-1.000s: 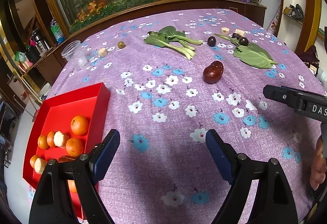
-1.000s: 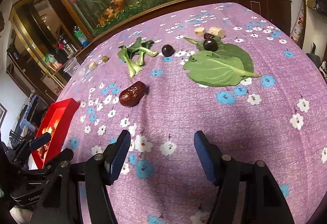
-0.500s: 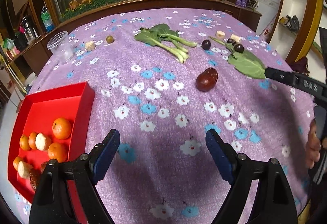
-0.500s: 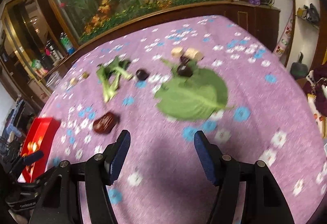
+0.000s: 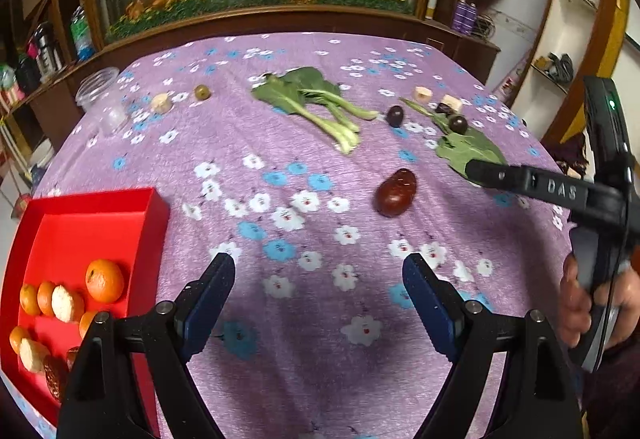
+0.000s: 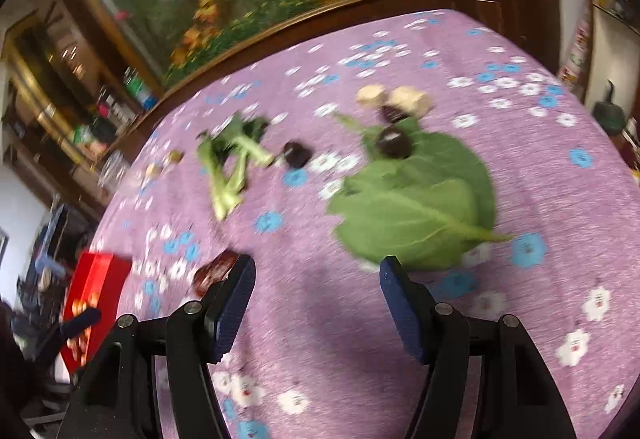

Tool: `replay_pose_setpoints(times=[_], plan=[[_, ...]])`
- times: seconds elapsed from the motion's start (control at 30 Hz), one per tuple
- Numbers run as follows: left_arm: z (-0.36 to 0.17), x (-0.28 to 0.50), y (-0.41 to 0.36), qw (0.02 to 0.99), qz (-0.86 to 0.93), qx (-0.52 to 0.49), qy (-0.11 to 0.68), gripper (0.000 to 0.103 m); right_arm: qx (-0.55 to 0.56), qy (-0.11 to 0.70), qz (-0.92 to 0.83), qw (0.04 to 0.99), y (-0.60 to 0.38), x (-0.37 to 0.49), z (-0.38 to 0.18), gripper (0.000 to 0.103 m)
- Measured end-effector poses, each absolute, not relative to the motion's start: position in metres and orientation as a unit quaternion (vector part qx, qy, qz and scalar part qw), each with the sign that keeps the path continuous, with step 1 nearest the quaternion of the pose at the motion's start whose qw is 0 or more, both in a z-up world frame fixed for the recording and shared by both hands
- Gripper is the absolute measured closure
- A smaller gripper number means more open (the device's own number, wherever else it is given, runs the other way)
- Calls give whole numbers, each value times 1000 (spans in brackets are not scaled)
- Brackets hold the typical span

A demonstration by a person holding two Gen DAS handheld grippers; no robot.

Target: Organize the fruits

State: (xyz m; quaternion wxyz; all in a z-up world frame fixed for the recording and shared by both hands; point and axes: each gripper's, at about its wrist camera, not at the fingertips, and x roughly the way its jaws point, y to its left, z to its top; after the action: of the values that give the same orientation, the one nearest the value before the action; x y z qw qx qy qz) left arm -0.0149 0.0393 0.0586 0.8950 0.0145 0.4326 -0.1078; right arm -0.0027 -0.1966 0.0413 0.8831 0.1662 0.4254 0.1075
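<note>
A red tray (image 5: 96, 215) at the table's front left holds several oranges (image 5: 105, 279) and pale peeled fruits. A dark red date (image 5: 395, 192) lies mid-table; it also shows in the right wrist view (image 6: 214, 271), just left of a finger. Two dark plums (image 5: 395, 115) (image 5: 457, 123) lie farther back; one rests on a big green leaf (image 6: 420, 207). My left gripper (image 5: 318, 281) is open and empty above the cloth. My right gripper (image 6: 316, 281) is open and empty, in front of the leaf; its body shows in the left wrist view (image 5: 560, 191).
Bok choy (image 5: 320, 107) lies at the centre back. Two pale chunks (image 6: 394, 99) sit behind the leaf. A green olive (image 5: 202, 91), a pale piece (image 5: 161, 103) and a clear plastic cup (image 5: 100, 91) sit at the back left. Shelves surround the table.
The right gripper has swung forward and right toward the leaf and plums, with motion blur. The left gripper has drawn back and turned slightly, so the tray sits lower left. Both stay open.
</note>
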Motion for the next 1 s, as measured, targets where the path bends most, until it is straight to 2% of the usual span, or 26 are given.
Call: replay_pose_setpoints(times=[0.3, 0.43, 0.53, 0.67, 0.83, 1.0], plan=[[52, -25, 62, 892, -99, -19, 441, 18, 169, 439, 166, 867, -144, 22, 35, 34], [54, -31, 77, 895, -90, -27, 437, 18, 234, 460, 284, 808, -132, 26, 22, 34], [62, -38, 97, 901, -80, -33, 425, 18, 283, 434, 366, 773, -141, 18, 33, 34], [89, -55, 144, 919, -39, -51, 389, 18, 292, 410, 328, 800, -164, 13, 40, 34], [121, -80, 222, 932, 52, -112, 342, 18, 314, 427, 277, 801, -178, 16, 21, 34], [123, -92, 260, 927, 100, -158, 325, 17, 307, 422, 257, 814, -188, 17, 25, 34]])
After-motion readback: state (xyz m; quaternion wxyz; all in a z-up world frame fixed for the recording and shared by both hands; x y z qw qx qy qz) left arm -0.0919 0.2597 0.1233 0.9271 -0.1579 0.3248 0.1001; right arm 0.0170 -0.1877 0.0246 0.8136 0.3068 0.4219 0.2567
